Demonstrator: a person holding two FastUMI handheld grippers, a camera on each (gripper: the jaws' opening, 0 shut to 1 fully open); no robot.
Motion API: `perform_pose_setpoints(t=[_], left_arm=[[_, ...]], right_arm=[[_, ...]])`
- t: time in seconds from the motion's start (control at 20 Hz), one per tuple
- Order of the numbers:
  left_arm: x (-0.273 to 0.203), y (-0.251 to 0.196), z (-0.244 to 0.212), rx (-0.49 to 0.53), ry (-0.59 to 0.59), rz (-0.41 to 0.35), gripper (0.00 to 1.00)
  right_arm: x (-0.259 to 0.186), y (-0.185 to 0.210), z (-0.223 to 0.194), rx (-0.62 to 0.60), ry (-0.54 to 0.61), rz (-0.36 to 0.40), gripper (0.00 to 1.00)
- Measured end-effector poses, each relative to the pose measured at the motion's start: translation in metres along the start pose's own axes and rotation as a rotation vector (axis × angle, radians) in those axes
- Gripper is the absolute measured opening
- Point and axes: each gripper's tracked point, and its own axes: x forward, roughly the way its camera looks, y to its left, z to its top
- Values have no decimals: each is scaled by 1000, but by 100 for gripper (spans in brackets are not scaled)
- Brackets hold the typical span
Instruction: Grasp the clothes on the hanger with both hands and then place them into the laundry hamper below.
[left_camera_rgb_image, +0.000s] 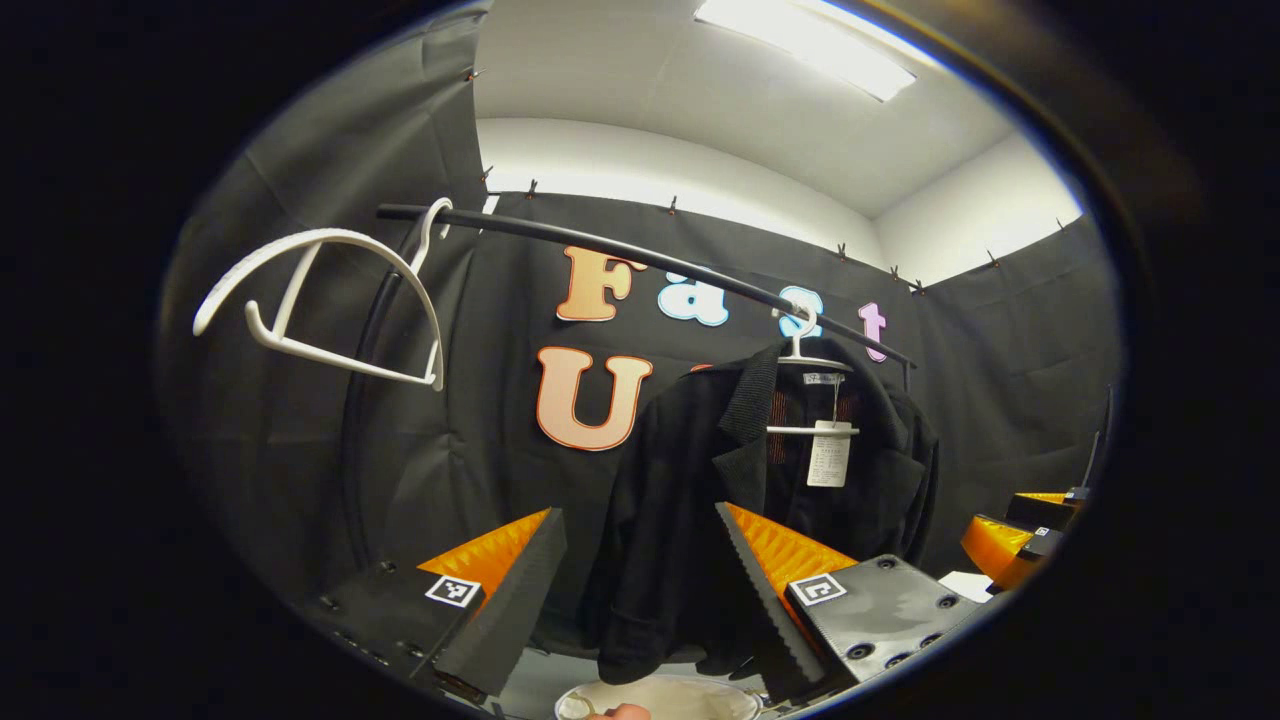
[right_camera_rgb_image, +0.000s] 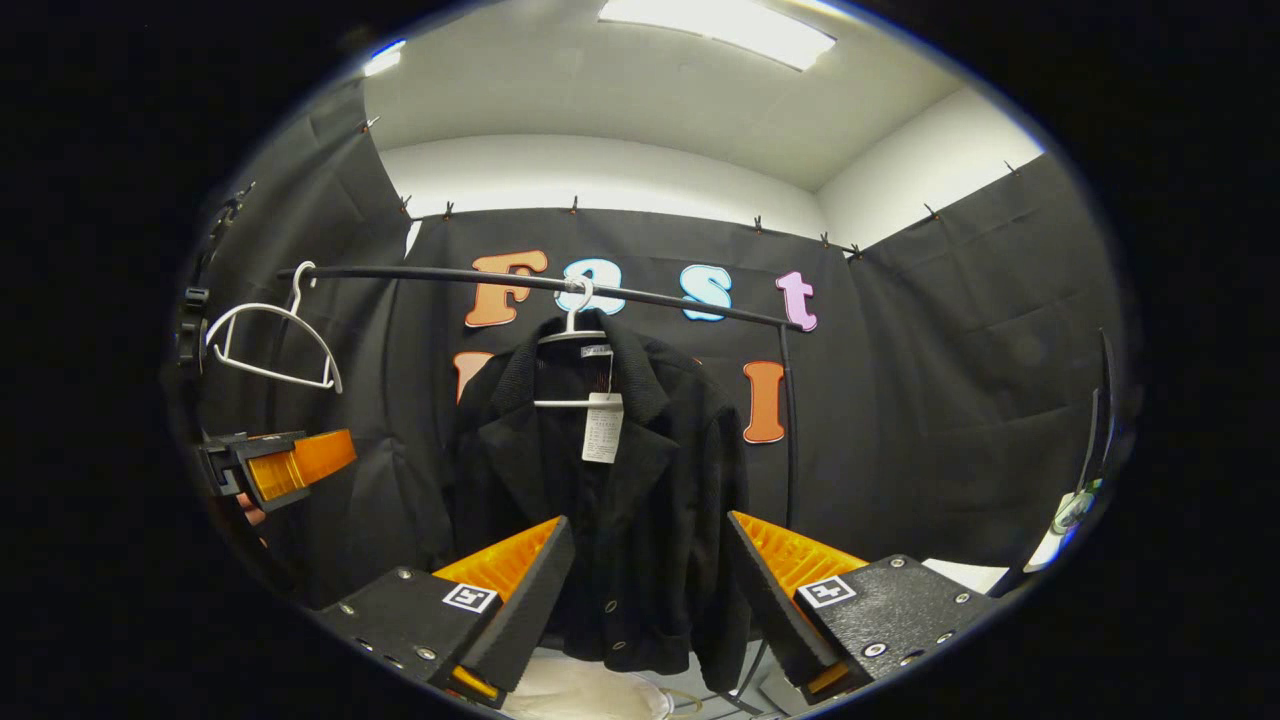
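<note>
A black jacket (right_camera_rgb_image: 600, 500) hangs on a white hanger (right_camera_rgb_image: 572, 335) from a black rail (right_camera_rgb_image: 520, 282), a paper tag at its collar. In the left gripper view the same jacket (left_camera_rgb_image: 700, 500) hangs right of centre on its hanger (left_camera_rgb_image: 805, 350). My left gripper (left_camera_rgb_image: 640, 570) is open, short of the jacket's lower front. My right gripper (right_camera_rgb_image: 650, 575) is open too, with the jacket's hem beyond its fingers. The left gripper (right_camera_rgb_image: 270, 465) also appears at the far left of the right gripper view. Below, the pale rim of the hamper (left_camera_rgb_image: 660, 695) shows, and light fabric of the hamper (right_camera_rgb_image: 590, 695).
An empty white hanger (left_camera_rgb_image: 330, 300) hangs at the rail's left end, also seen as the empty hanger (right_camera_rgb_image: 265, 345). The rail's upright post (right_camera_rgb_image: 788, 430) stands right of the jacket. Black cloth walls close in on all sides.
</note>
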Motion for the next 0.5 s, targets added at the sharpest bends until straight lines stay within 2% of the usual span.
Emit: perform_pose_setpoints(t=[0.25, 0.5], left_arm=[[3, -2, -3, -10, 17, -16, 96], [3, 2, 0, 4, 8, -18, 96]], right_arm=[[12, 6, 5, 10, -11, 5, 93], [61, 8, -6, 36, 17, 0, 93]])
